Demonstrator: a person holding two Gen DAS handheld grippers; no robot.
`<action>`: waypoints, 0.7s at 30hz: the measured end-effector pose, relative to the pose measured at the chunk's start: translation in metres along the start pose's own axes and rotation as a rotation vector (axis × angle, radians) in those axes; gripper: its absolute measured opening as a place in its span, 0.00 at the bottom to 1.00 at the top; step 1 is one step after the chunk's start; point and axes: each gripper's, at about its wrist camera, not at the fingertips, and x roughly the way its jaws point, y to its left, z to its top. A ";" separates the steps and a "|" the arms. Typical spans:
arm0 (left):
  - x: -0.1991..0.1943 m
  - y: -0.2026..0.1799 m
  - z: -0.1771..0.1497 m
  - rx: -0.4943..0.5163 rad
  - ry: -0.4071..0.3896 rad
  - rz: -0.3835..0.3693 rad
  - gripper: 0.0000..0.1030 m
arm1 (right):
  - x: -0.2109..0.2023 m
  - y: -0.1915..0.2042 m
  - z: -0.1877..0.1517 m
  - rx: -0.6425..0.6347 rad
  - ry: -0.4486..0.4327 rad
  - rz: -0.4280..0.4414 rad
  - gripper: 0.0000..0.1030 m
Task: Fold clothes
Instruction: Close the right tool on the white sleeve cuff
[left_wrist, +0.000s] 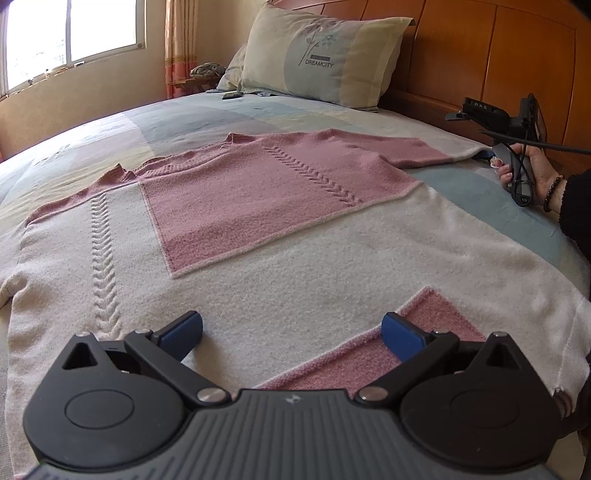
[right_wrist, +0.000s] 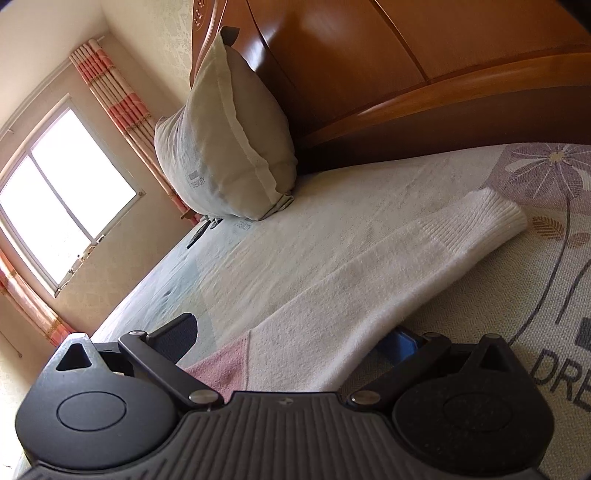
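Left gripper (left_wrist: 291, 332): jaws spread wide, nothing between them. It hovers low over the sweater's (left_wrist: 295, 266) white lower body. Right blue pad (left_wrist: 402, 336) sits over a pink patch (left_wrist: 369, 354) of knit; contact cannot be judged.

Right gripper (right_wrist: 295, 332): jaws apart, straddling the white sleeve (right_wrist: 388, 266) where it joins the pink part. Far blue pad (right_wrist: 404, 341) lies partly under the sleeve edge, dark near pad above the fabric. Not closed on it. In the left view a hand (left_wrist: 532, 173) grips this tool's handle at 3 o'clock, with a beaded bracelet (left_wrist: 552, 194) and a black cable (left_wrist: 535, 144).

Sweater: pink-and-white knit, spread flat across the bed (left_wrist: 192, 118), cable-stitch columns down the front, collar towards 10 o'clock. A pink sleeve runs out towards 2 o'clock. The white sleeve ends in a ribbed cuff (right_wrist: 506, 214), lying flat on the flower-printed sheet (right_wrist: 546, 173).

Around: pillow (left_wrist: 325, 55) printed DREAMCITY at 12 o'clock, leaning on the wooden headboard (left_wrist: 498, 44). Small dark object (left_wrist: 232, 96) on the sheet just before the pillow, kind unclear. Window (left_wrist: 70, 33) and striped curtain (left_wrist: 181, 40) at 11 o'clock. Nothing lies on the sweater between the two tools.
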 end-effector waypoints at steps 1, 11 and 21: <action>0.000 0.001 0.000 -0.004 -0.002 -0.002 0.99 | 0.003 0.000 0.001 -0.001 -0.003 -0.001 1.00; 0.001 0.008 0.002 -0.021 -0.004 -0.006 0.99 | 0.015 0.000 0.010 0.029 -0.010 0.048 1.00; -0.003 0.016 0.005 -0.065 -0.015 -0.007 0.99 | 0.006 0.028 0.015 0.072 -0.017 0.193 1.00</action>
